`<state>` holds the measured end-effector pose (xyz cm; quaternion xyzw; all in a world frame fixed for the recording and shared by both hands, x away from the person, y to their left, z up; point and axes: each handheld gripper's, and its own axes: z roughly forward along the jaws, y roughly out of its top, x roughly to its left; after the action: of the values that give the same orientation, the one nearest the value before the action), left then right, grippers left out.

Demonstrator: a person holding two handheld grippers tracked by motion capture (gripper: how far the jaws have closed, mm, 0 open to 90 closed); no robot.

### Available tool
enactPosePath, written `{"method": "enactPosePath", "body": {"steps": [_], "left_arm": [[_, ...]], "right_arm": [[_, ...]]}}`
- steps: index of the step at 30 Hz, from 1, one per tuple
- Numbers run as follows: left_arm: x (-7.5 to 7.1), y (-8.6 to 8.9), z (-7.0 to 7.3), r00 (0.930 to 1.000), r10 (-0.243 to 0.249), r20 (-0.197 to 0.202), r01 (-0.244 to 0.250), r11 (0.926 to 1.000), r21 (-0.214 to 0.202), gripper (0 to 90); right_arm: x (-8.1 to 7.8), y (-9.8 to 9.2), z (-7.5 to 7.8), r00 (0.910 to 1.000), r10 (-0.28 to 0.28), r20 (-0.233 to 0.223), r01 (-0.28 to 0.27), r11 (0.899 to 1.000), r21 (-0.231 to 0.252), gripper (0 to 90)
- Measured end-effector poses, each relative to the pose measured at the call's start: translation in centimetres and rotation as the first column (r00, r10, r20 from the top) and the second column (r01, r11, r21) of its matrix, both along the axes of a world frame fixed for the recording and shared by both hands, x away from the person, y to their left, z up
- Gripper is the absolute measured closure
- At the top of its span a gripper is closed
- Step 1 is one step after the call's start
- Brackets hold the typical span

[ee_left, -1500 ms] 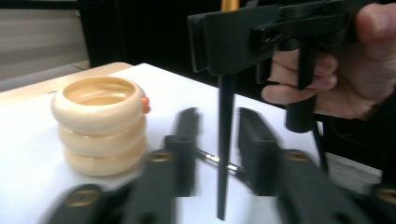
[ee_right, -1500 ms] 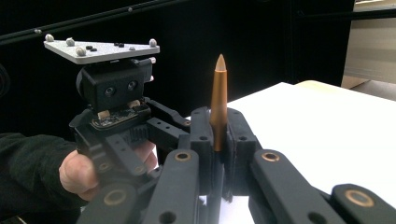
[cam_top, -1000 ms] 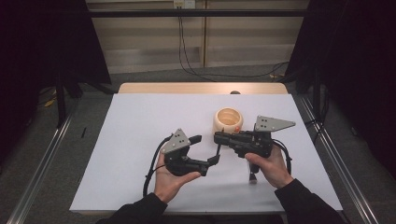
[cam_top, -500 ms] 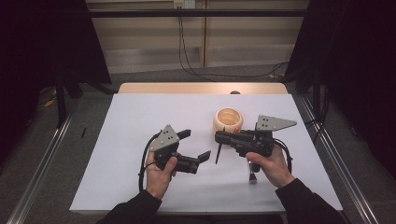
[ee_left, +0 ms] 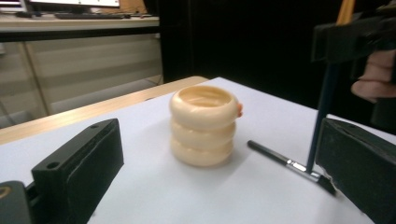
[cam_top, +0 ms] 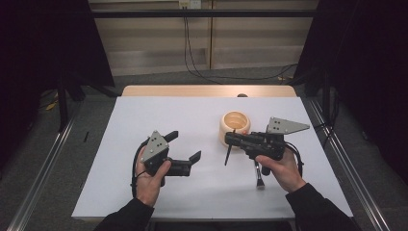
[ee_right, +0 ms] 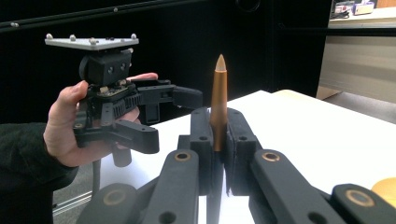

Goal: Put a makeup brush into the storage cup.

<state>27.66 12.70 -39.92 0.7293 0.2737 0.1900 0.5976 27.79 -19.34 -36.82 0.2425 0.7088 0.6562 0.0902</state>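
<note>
On the white tabletop (cam_top: 144,120), the right gripper (cam_top: 230,139) is gripping a slim brush (cam_top: 228,153) upright in clenched jaws, just beside the cream ribbed holder (cam_top: 235,126). The left gripper (cam_top: 185,146), jaws just spread wide and empty, is hovering apart. A second brush (cam_top: 258,175) is lying flat

bright, evenly lit table (cam_top: 159,120), dark surroundings, slightly soft focus.

The left half of the white table (cam_top: 144,115) is bare up to its far and left edges, so a gripper can pass there. Near the right edge, the ringed cream holder (cam_top: 234,126) and a small brush (cam_top: 258,174) lying flat block the way.
</note>
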Motion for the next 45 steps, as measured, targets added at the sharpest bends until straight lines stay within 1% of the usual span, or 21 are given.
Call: {"method": "enactPosePath", "body": {"steps": [1, 2, 4, 6, 7, 10, 14, 16, 17, 19, 23, 27, 28, 29, 31, 35, 39, 40, 41, 44, 45], "left_arm": [[-0.1, 0.2, -0.2, 1.0000, 0.001, 0.002, -0.001, 1.0000, -0.003, 0.9], [-0.2, 0.5, -0.3, 1.0000, 0.002, 0.005, -0.002, 0.9999, 0.011, 0.9], [-0.4, 0.8, -0.5, 0.9999, 0.011, 0.009, -0.011, 0.9998, 0.015, 1.0], [-0.7, 1.0, -0.5, 0.9997, 0.022, 0.008, -0.022, 0.9997, 0.004, 1.4], [-0.9, 1.1, -0.5, 0.9997, 0.016, 0.019, -0.017, 0.9997, 0.016, 1.4], [-1.4, 1.4, -0.7, 0.9990, 0.034, 0.028, -0.034, 0.9994, -0.001, 1.2], [-1.7, 2.2, -1.2, 0.9991, 0.043, 0.005, -0.043, 0.9991, -0.008, 0.9], [-1.8, 2.6, -1.4, 0.9982, 0.060, 0.007, -0.060, 0.9982, 0.004, 0.7], [-1.9, 2.8, -1.5, 0.9980, 0.064, -0.001, -0.064, 0.9980, 0.000, 1.0], [-1.9, 3.3, -1.6, 0.9983, 0.058, -0.006, -0.058, 0.9983, -0.002, 0.8], [-2.3, 4.3, -2.0, 0.9953, 0.095, -0.018, -0.095, 0.9954, 0.006, 0.9], [-2.7, 5.3, -2.3, 0.9922, 0.119, -0.039, -0.119, 0.9929, -0.005, 0.6], [-2.8, 5.4, -2.4, 0.9925, 0.115, -0.041, -0.115, 0.9933, -0.001, 0.4], [-2.9, 5.6, -2.4, 0.9931, 0.111, -0.039, -0.111, 0.9938, 0.006, 0.5], [-3.1, 6.0, -2.6, 0.9934, 0.113, -0.021, -0.113, 0.9935, 0.013, 0.6], [-3.3, 6.6, -3.1, 0.9888, 0.146, -0.032, -0.146, 0.9893, 0.003, 0.6], [-3.3, 6.9, -3.6, 0.9880, 0.153, -0.023, -0.153, 0.9883, 0.004, 0.9], [-3.4, 6.9, -3.7, 0.9866, 0.162, -0.019, -0.162, 0.9867, 0.014, 0.9], [-3.4, 6.9, -3.7, 0.9873, 0.158, -0.017, -0.157, 0.9875, 0.011, 0.8], [-3.5, 7.1, -3.7, 0.9852, 0.170, -0.021, -0.170, 0.9854, -0.006, 0.4], [-3.5, 7.1, -3.8, 0.9866, 0.161, -0.027, -0.161, 0.9869, -0.003, 0.5]], "right_arm": [[0.0, 0.0, 0.0, 1.0000, -0.002, 0.001, 0.002, 1.000, -0.002, 84.1], [0.0, -0.1, 0.0, 1.0000, -0.003, 0.001, 0.003, 1.000, 0.000, 84.2], [0.0, -0.1, 0.1, 1.0000, -0.006, 0.002, 0.006, 1.000, -0.006, 84.2], [0.0, -0.2, 0.1, 1.0000, -0.009, 0.002, 0.009, 1.000, -0.005, 84.1], [0.0, -0.2, 0.1, 0.9999, -0.011, 0.006, 0.011, 1.000, -0.007, 84.2], [0.1, -0.3, 0.1, 0.9999, -0.014, 0.007, 0.014, 1.000, -0.008, 84.2], [0.1, -0.5, 0.2, 0.9997, -0.022, 0.011, 0.022, 1.000, -0.013, 84.1], [0.1, -0.5, 0.2, 0.9995, -0.027, 0.014, 0.027, 1.000, -0.013, 84.1], [0.1, -0.6, 0.2, 0.9995, -0.028, 0.013, 0.028, 1.000, -0.011, 84.1], [0.1, -0.6, 0.2, 0.9995, -0.027, 0.020, 0.027, 1.000, -0.014, 84.2], [0.1, -0.7, 0.3, 0.9992, -0.028, 0.030, 0.028, 0.999, -0.019, 84.2], [0.2, -0.8, 0.3, 0.9990, -0.032, 0.030, 0.032, 0.999, -0.024, 84.2], [0.2, -0.8, 0.3, 0.9990, -0.035, 0.029, 0.035, 0.999, -0.024, 84.2], [0.2, -0.9, 0.2, 0.9989, -0.039, 0.026, 0.040, 0.999, -0.023, 84.2], [0.3, -0.9, 0.2, 0.9989, -0.039, 0.025, 0.039, 0.999, -0.024, 84.2], [0.3, -1.0, 0.2, 0.9989, -0.040, 0.025, 0.041, 0.999, -0.022, 84.2], [0.4, -1.1, 0.3, 0.9986, -0.043, 0.029, 0.044, 0.999, -0.020, 84.2], [0.4, -1.2, 0.3, 0.9986, -0.045, 0.027, 0.046, 0.999, -0.022, 84.2], [0.4, -1.2, 0.2, 0.9985, -0.049, 0.025, 0.050, 0.999, -0.023, 84.2], [0.5, -1.0, 0.1, 0.9987, -0.046, 0.023, 0.046, 0.999, -0.025, 84.2], [0.5, -1.0, 0.2, 0.9987, -0.044, 0.024, 0.045, 0.999, -0.022, 84.2]]}}
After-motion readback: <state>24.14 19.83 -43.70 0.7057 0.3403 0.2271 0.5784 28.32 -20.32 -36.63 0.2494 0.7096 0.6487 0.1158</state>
